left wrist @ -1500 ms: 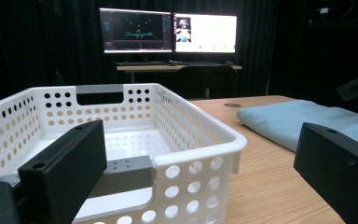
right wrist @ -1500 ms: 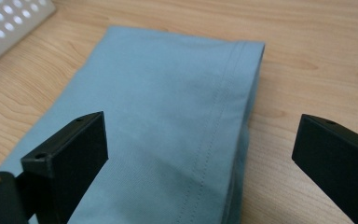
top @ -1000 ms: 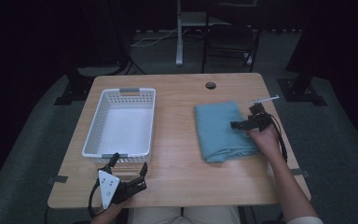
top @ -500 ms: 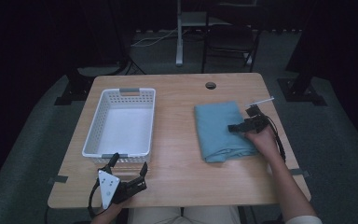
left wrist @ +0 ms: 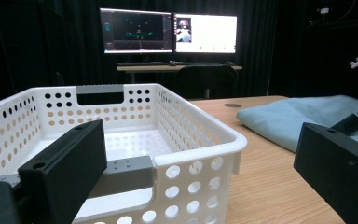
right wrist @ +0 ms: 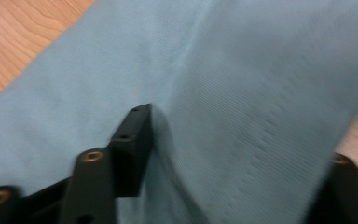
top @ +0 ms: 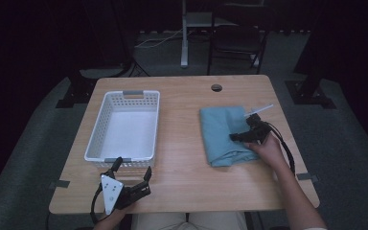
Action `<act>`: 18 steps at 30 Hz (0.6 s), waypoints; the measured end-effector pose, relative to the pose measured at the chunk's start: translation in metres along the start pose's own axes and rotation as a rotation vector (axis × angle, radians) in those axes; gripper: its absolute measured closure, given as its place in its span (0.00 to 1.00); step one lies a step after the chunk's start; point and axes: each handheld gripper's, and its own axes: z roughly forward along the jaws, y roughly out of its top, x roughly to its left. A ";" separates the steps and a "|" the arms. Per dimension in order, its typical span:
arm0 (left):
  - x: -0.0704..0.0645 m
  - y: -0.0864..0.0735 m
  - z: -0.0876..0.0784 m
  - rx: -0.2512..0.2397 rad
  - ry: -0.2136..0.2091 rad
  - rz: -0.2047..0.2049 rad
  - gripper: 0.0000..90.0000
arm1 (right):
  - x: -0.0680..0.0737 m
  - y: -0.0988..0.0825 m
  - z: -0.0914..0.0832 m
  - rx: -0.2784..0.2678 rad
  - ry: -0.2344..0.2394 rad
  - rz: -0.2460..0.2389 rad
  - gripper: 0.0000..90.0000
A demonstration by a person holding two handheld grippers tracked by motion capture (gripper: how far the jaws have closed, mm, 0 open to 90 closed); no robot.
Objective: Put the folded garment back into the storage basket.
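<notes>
The folded teal cloth (top: 226,135) lies flat on the right half of the tabletop (top: 182,158), well apart from the white perforated basket (top: 123,125) on the left half. The right claw (top: 243,136) sits on the cloth's right portion, and its jaws have just been closing: compared with the frames of a second ago, where they stood wide over the fabric, they now stand much nearer each other. In the right gripper view a raised ridge of cloth (right wrist: 205,121) is gathered between the jaws, with one pad (right wrist: 133,140) pressed into the fabric, so the claw is judged to be pinching the cloth. This indicates that the grasp is being made and the cloth is about ready to be lifted. The left claw (top: 132,175) rests at the near edge of the tabletop, just beside the basket, jaws spread and holding nothing.
</notes>
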 end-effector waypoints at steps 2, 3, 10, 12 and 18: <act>0.000 0.000 0.000 0.000 0.001 0.000 0.04 | 0.001 -0.002 0.000 -0.011 0.017 0.007 0.58; 0.000 0.000 0.000 0.000 0.001 -0.001 0.04 | 0.000 -0.004 -0.001 -0.024 0.027 0.017 0.59; 0.000 0.000 0.000 0.001 0.005 -0.001 0.04 | -0.006 -0.014 -0.002 -0.107 0.091 0.109 0.72; 0.000 0.000 0.000 0.002 0.004 -0.001 0.04 | -0.007 -0.016 -0.002 -0.124 0.109 0.132 0.74; 0.000 0.000 0.001 0.006 0.008 0.000 0.04 | -0.009 -0.015 -0.006 -0.186 0.186 0.189 0.76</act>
